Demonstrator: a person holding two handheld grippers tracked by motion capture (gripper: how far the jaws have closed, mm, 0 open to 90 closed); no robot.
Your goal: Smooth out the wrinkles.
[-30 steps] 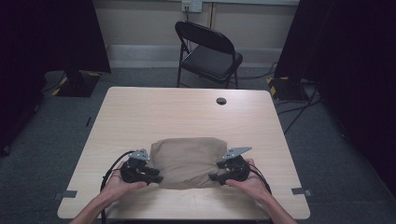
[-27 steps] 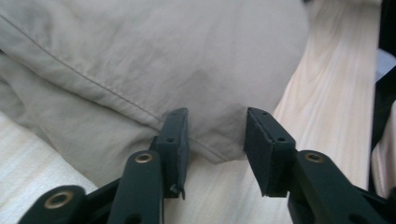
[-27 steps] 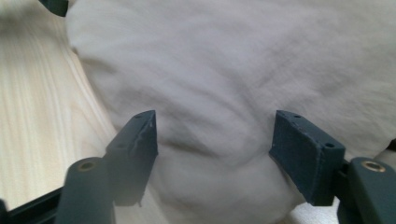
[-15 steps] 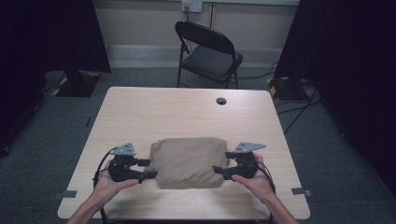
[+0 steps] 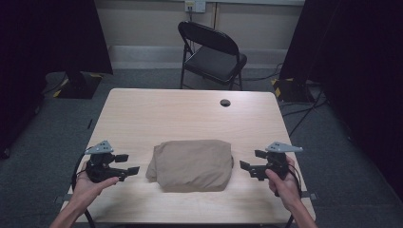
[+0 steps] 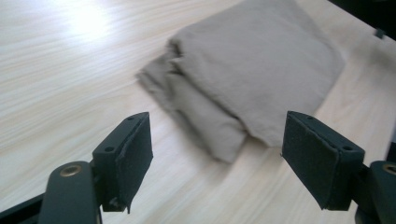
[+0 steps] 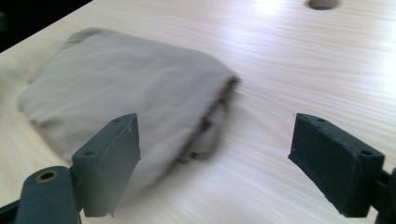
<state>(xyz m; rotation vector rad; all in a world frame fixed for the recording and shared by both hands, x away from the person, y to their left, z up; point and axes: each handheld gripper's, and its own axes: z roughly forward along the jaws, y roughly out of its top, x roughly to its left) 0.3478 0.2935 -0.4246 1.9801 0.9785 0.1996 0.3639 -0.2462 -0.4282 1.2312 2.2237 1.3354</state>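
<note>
A folded tan cloth (image 5: 191,165) lies flat at the desk's (image 5: 157,109) near centre. The left gripper (image 5: 127,164) at nine o'clock and right gripper (image 5: 248,160) at three o'clock flank it, jaws just opened and empty, apparently releasing it after a finished fold.

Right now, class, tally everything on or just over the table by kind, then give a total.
Folded tan cloth: 1
Black gripper: 2, left gripper and right gripper, both open and clear of the cloth
Total: 3
</note>
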